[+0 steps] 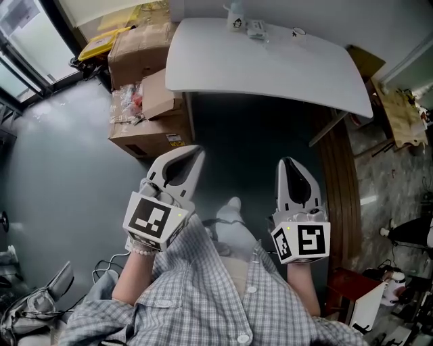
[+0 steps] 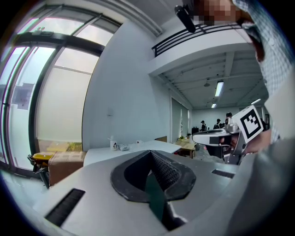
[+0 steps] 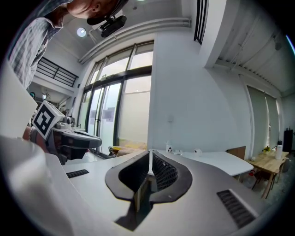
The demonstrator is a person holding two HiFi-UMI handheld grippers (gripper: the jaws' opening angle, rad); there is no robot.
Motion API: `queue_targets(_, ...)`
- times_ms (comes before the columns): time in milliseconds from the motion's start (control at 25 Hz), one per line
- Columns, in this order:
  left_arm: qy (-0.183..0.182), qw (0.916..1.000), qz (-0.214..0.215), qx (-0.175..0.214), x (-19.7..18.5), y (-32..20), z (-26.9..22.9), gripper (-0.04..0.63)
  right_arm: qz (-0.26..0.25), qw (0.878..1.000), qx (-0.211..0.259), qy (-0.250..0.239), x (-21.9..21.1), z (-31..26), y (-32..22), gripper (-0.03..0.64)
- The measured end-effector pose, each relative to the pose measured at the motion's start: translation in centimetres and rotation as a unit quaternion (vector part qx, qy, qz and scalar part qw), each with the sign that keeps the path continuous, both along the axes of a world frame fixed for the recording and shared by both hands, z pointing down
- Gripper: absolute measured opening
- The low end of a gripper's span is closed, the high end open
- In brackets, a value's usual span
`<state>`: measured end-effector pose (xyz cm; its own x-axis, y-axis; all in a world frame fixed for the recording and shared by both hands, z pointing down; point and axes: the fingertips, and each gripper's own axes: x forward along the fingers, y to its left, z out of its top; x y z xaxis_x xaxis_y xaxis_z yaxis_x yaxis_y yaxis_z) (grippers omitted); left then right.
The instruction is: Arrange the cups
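Note:
A white table [image 1: 270, 64] stands ahead of me, well beyond both grippers. Along its far edge are a white mug with a dark print [image 1: 235, 20], a small flat white item [image 1: 257, 29] and a small clear cup [image 1: 298, 33]. In the left gripper view the mug [image 2: 113, 144] shows small on the table [image 2: 133, 150]; in the right gripper view the mug [image 3: 169, 149] and another cup [image 3: 197, 150] are tiny. My left gripper [image 1: 195, 154] and right gripper [image 1: 287, 164] are held near my body over the floor. Both are shut, jaws pressed together on nothing.
Cardboard boxes [image 1: 145, 101] are stacked on the floor left of the table. A wooden desk [image 3: 266, 162] stands to the right, and a red box [image 1: 344, 284] sits at lower right. Cables and gear [image 1: 40, 304] lie at lower left. Several people stand far off [image 2: 216, 123].

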<state>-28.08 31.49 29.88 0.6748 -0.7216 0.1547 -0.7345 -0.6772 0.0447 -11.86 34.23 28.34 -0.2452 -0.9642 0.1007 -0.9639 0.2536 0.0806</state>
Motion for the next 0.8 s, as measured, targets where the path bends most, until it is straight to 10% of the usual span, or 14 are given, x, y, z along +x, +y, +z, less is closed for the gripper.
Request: queue_targets(800, -0.009, 0.9994, -0.031, 0.013, 10.3, -9.6, -1.2, 0.009, -0.027, 1.000, 0.001, -0.008, 11.0, -0.5, -11.1, 0.034)
